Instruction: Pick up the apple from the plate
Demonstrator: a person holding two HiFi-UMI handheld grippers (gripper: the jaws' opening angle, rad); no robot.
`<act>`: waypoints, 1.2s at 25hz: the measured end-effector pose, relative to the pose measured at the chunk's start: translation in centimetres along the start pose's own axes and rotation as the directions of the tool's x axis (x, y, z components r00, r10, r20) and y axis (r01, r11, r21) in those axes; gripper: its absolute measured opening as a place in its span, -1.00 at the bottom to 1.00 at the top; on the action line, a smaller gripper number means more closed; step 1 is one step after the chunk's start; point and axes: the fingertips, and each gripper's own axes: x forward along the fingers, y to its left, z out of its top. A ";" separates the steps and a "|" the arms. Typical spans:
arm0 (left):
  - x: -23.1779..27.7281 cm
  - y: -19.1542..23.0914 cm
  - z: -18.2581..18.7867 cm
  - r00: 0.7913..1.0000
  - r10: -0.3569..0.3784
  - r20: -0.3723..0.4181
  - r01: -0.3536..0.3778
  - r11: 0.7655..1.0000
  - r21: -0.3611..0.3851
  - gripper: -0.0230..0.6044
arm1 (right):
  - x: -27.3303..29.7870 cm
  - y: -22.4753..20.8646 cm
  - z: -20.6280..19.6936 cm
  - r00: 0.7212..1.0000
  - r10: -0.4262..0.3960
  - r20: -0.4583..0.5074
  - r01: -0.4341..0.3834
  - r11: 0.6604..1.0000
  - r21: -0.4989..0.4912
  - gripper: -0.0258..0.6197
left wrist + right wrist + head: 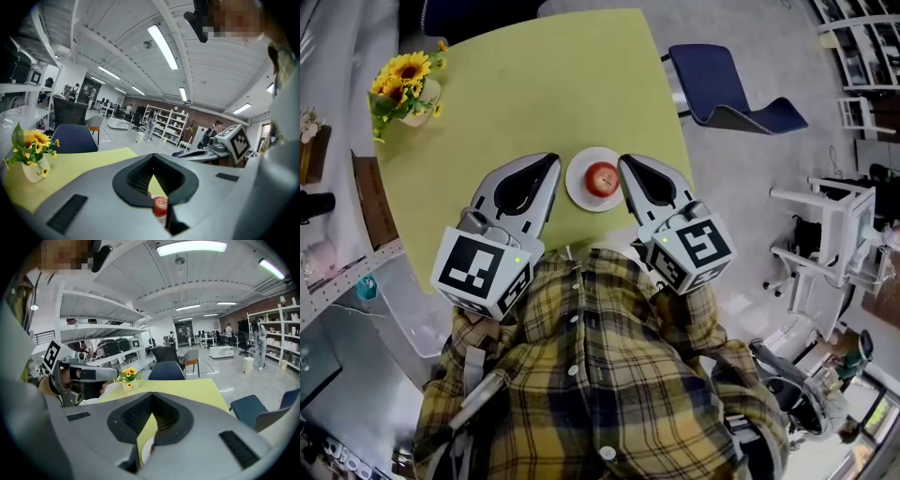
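A red apple (pixel 602 177) lies on a small white plate (pixel 579 188) near the front edge of the yellow-green table (pixel 534 84). My left gripper (pixel 553 161) rests just left of the plate, jaws shut with nothing in them, tips pointing to the far side. Just right of the plate is my right gripper (pixel 623 161), also shut and empty. Neither touches the apple. In the left gripper view the apple (pixel 160 205) shows through the gap below the closed tips (pixel 153 155). The right gripper view shows a sliver of the plate (pixel 145 452) under its closed tips (pixel 152 394).
A vase of sunflowers (pixel 405 86) stands at the table's far left corner. A blue chair (pixel 727 94) sits on the floor beyond the table's right edge. White equipment (pixel 825 234) stands at the right, a shelf with clutter (pixel 319 244) at the left.
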 end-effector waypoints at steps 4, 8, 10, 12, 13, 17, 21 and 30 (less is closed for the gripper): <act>0.5 -0.1 -0.6 1.000 0.014 -0.007 -0.014 1.000 -0.022 -0.91 | 0.4 -0.5 -0.8 1.000 0.018 -0.019 -0.018 1.000 0.001 -0.93; 1.1 0.1 -1.4 1.000 0.030 -0.008 -0.030 0.999 -0.028 -0.91 | 0.8 -0.8 -1.4 0.999 0.045 -0.024 -0.045 0.999 -0.013 -0.93; 1.4 0.1 -1.9 0.999 0.034 -0.013 -0.034 0.999 -0.030 -0.90 | 0.8 -0.9 -1.7 0.998 0.057 -0.024 -0.058 0.998 -0.020 -0.93; 1.8 0.3 -2.3 0.999 0.038 -0.020 -0.038 0.999 -0.032 -0.91 | 1.1 -1.0 -2.3 0.998 0.060 -0.035 -0.061 0.998 -0.031 -0.93; 2.0 0.4 -2.5 0.999 0.039 -0.023 -0.040 0.999 -0.034 -0.90 | 1.2 -1.1 -2.6 0.997 0.059 -0.041 -0.061 0.998 -0.033 -0.93; 2.7 1.0 -3.5 0.998 0.046 -0.030 -0.047 0.998 -0.041 -0.91 | 1.5 -1.4 -4.3 0.996 0.060 -0.064 -0.061 0.998 -0.012 -0.93; 3.5 1.0 -4.5 0.998 0.042 -0.051 -0.044 0.998 -0.042 -0.91 | 1.6 -1.7 -5.9 0.993 0.066 -0.097 -0.065 0.998 0.014 -0.92; 4.5 1.1 -7.7 0.993 0.033 -0.110 -0.041 0.997 -0.066 -0.90 | 2.4 -1.9 -9.0 0.987 0.103 -0.122 -0.095 0.993 0.069 -0.90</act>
